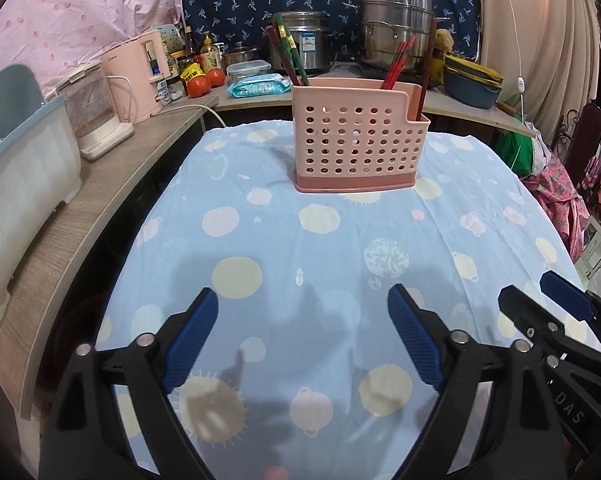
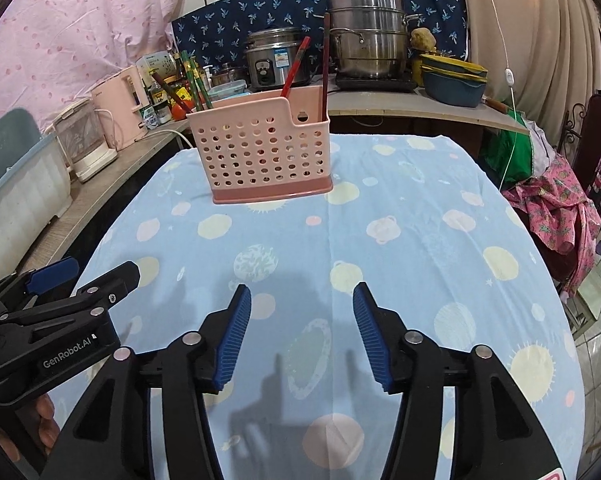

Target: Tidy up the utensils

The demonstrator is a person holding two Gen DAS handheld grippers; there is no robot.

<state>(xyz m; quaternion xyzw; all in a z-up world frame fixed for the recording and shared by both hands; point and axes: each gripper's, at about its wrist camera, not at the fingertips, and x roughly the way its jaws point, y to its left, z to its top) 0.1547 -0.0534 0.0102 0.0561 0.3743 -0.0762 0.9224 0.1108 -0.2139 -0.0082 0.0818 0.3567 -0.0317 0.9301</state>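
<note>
We held both grippers low over the table (image 1: 320,240), side by side, w/ nothing in either. The left gripper (image 1: 302,300) stood wide, its blue pads (image 1: 190,336) well apart & only cloth showing between them. The right gripper (image 2: 301,298) was narrower but still clearly parted, also w/ just cloth in the gap. In the left view the right one showed at the lower right edge; in the right view the left one showed at the lower left, w/ part of a hand (image 2: 40,420) under it.

The caddy (image 1: 356,140), pink & full of round holes, stood upright on the far half of the table, well apart from both grippers. It sat on a darker pink base, touching the blue cloth printed w/ planets.

Utensils were in it already: green & dark chopsticks (image 1: 286,50) leaning out at its left end, red chopsticks (image 1: 398,64) slanting up near the middle-right, & one dark stick (image 1: 427,68) nearly upright in the low right-hand section. We couldn't tell how the inside was divided beyond that lower right corner.

Behind the table ran a counter w/ a steel pot (image 1: 396,28), a rice cooker (image 1: 306,42), tomatoes (image 1: 204,82) & a wipes pack (image 1: 258,85). On the left shelf stood a pink kettle (image 1: 134,76).
</note>
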